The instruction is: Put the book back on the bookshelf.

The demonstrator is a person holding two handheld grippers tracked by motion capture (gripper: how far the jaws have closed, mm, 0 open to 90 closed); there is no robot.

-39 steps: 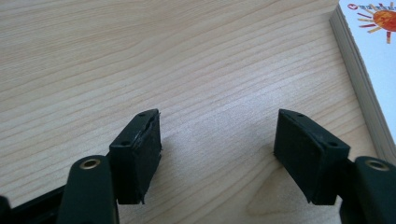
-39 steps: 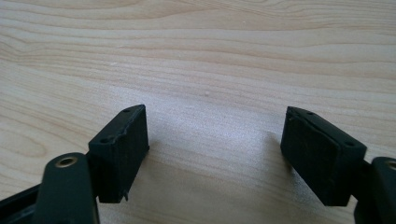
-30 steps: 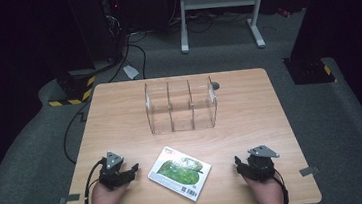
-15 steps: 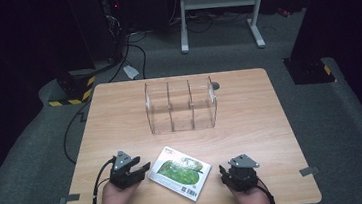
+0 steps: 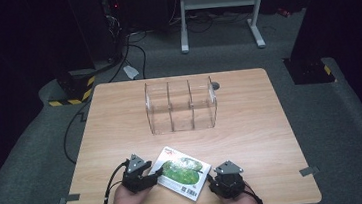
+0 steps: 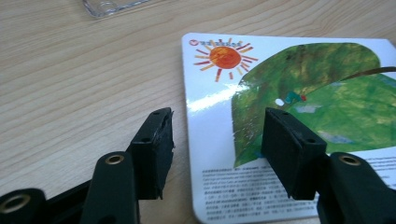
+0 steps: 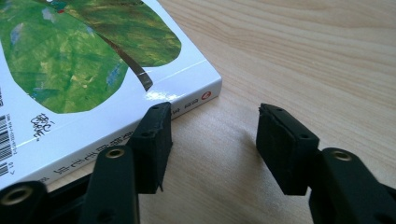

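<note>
Currently the book (image 5: 182, 172) lies flat on the bench (image 5: 251, 125), near its front edge, back cover up: green leaf art, sun logo, barcode. Taking the book as reference:

Left tool (image 5: 152, 176) sits at the book's left edge. In the left gripper view the jaws straddle that edge: one pad (image 6: 158, 151) on bare wood just beside the cover, the other pad (image 6: 289, 151) over the cover near the printed text. The jaws stand apart, not pressing on the book; they have just closed some and then reopened a little, with the book's edge between them.

Right tool (image 5: 216, 182) sits at the book's right corner, by the spine. In the right gripper view one pad (image 7: 154, 144) is against or just beside the spine, can't tell which; the other pad (image 7: 285, 149) is over bare wood, clear of the book. Jaws apart, nothing clamped; they have just closed partway.

Behind the book, well apart toward the bench's far side, stands a clear three-compartment organizer (image 5: 181, 105). A small dark disc (image 5: 215, 85) lies just beyond its right end. Nothing lies between either tool and the book.
</note>
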